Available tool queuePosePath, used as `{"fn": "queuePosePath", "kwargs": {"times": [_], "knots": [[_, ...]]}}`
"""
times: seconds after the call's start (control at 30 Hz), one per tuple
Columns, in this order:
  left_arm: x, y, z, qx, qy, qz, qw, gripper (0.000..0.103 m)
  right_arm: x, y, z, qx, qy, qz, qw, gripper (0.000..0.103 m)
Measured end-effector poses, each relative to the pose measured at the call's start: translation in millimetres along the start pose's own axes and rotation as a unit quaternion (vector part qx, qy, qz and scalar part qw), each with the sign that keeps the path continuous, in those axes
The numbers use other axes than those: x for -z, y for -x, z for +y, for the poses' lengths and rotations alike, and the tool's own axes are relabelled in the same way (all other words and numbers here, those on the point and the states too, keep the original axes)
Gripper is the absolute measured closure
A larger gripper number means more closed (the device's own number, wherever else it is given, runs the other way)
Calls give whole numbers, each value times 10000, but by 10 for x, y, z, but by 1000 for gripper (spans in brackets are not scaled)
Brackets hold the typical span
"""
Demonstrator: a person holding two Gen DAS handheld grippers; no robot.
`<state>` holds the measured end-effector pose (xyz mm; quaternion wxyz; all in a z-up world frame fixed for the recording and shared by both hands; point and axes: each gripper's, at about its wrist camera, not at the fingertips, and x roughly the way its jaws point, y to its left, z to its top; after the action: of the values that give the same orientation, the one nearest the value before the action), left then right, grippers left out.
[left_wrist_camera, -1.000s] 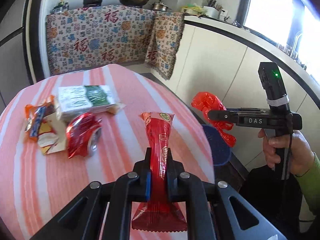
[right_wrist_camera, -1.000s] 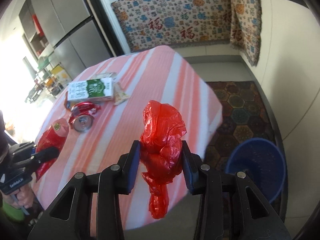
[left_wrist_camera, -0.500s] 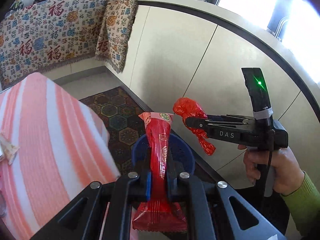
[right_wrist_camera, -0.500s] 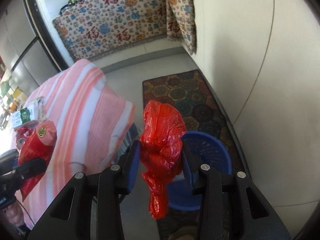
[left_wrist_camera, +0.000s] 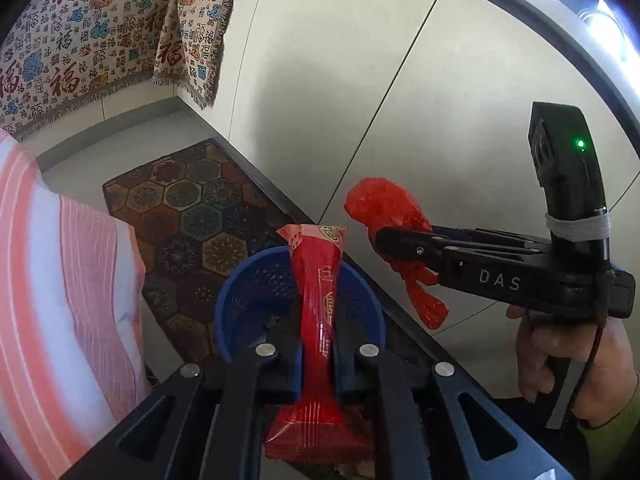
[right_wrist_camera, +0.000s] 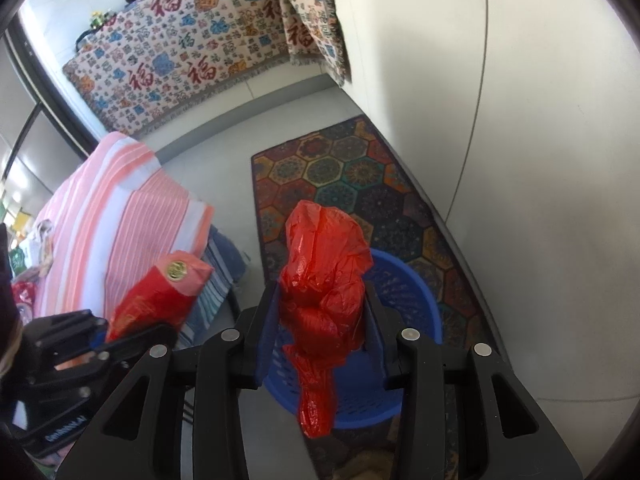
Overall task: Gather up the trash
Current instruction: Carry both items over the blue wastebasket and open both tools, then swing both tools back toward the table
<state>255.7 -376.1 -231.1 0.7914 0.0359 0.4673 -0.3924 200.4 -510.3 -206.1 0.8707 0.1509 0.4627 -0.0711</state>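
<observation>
My left gripper point(left_wrist_camera: 316, 356) is shut on a long red snack wrapper point(left_wrist_camera: 318, 300), which stands up over the blue mesh basket point(left_wrist_camera: 256, 292) on the floor. My right gripper point(right_wrist_camera: 320, 312) is shut on a crumpled red plastic bag point(right_wrist_camera: 324, 280) that hangs above the same blue basket point(right_wrist_camera: 404, 292). In the left wrist view the right gripper point(left_wrist_camera: 384, 240) reaches in from the right with the red bag point(left_wrist_camera: 380, 208) beside the basket's far rim, held by a hand point(left_wrist_camera: 560, 356). In the right wrist view the left gripper point(right_wrist_camera: 120, 336) holds the wrapper point(right_wrist_camera: 160, 292) at lower left.
The pink-striped table point(right_wrist_camera: 116, 216) stands left of the basket, with more trash point(right_wrist_camera: 24, 292) at its far left edge. A patterned rug point(right_wrist_camera: 348, 176) lies under the basket. White cabinet fronts point(left_wrist_camera: 360, 80) run along the right. A patterned cloth point(right_wrist_camera: 180, 52) hangs at the back.
Both grippers swung from over the table to the right and down, coming over the blue basket. Each kept its grip. The table slid out to the left of both views.
</observation>
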Motion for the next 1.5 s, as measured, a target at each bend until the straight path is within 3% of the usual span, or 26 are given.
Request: {"fn": "queuePosePath", "kwargs": {"times": [0.23, 0.33, 0.37, 0.43, 0.47, 0.5, 0.73, 0.9, 1.1, 1.23, 1.33, 1.5], "knots": [[-19, -154, -45, 50, -59, 71, 9999, 93, 10, 27, -101, 26, -194, -78, 9998, 63], [-23, -228, -66, 133, -89, 39, 9999, 91, 2, 31, -134, 95, -262, -150, 9995, 57], [-35, -273, -65, 139, -88, 45, 9999, 89, 14, 39, -141, 105, -298, -176, 9993, 50], [-57, -352, -90, 141, -118, 97, 9998, 70, 11, 69, -171, 137, -352, -241, 9990, 44], [-71, -378, -97, 121, -127, 78, 9998, 55, 11, 84, -182, 149, -371, -266, 9988, 44], [-89, -391, -100, 84, -124, 30, 9999, 51, 11, 101, -199, 163, -395, -295, 9987, 44], [-101, -187, -66, 26, -19, -77, 10000, 51, -32, 206, -167, 259, -330, -514, 9978, 41], [116, 356, -89, -126, -190, -329, 9992, 51, -43, 269, 37, 380, -66, -690, 9969, 35], [662, 1130, 69, -542, -231, -534, 9968, 47, 69, 379, 513, 229, 426, -994, 9939, 20], [1101, 1600, 384, -940, -13, -589, 9938, 46, 231, 365, 1000, 82, 894, -1002, 9909, 17], [1462, 1957, 698, -1341, 237, -632, 9887, 46, 409, 358, 1487, -153, 1316, -1021, 9859, 17], [1940, 2487, 1219, -1948, 735, -728, 9754, 46, 883, 368, 2460, -935, 2086, -914, 9692, 17]]}}
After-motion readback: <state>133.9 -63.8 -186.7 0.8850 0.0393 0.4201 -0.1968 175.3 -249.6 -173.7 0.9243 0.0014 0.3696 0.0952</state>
